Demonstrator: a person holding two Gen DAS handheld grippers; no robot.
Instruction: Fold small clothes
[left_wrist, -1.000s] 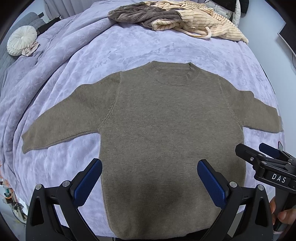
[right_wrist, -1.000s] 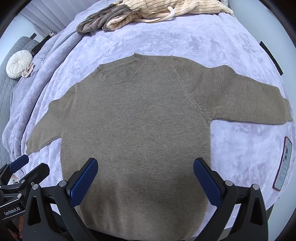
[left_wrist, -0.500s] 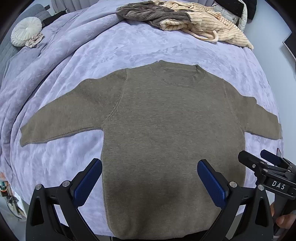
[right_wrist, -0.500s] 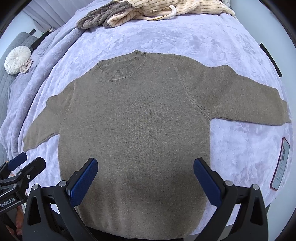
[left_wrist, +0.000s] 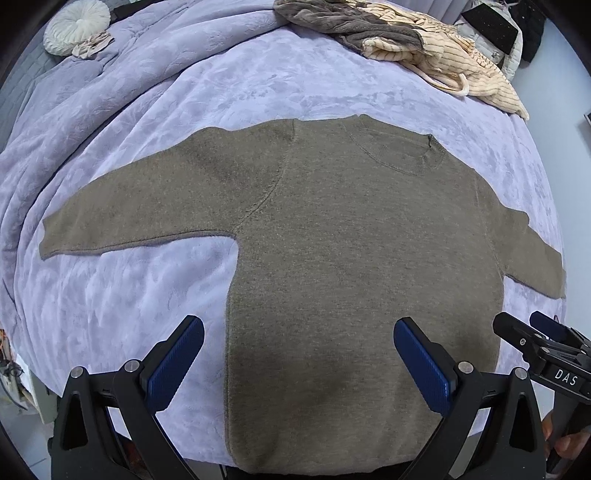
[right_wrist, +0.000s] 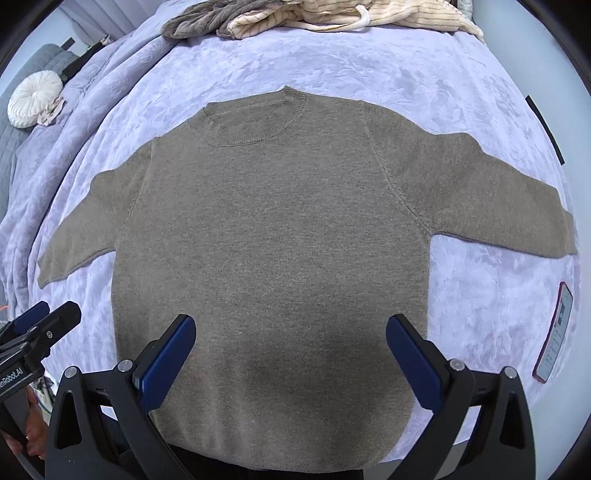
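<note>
A: Where is the sweater (left_wrist: 351, 266) found?

B: It is spread flat on the lavender blanket (left_wrist: 229, 92), both sleeves laid out sideways.

A: How are the 2 grippers held?

B: The left gripper (left_wrist: 299, 354) and the right gripper (right_wrist: 291, 350) are held above the hem, fingers spread wide, nothing gripped.

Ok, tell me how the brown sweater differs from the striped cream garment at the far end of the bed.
The brown sweater lies spread flat, sleeves out; the striped cream garment lies crumpled in a heap. The sweater is plain brown, the cream garment pinstriped. The sweater lies near the open grippers, the cream garment at the far edge. Both rest on the lavender blanket.
</note>
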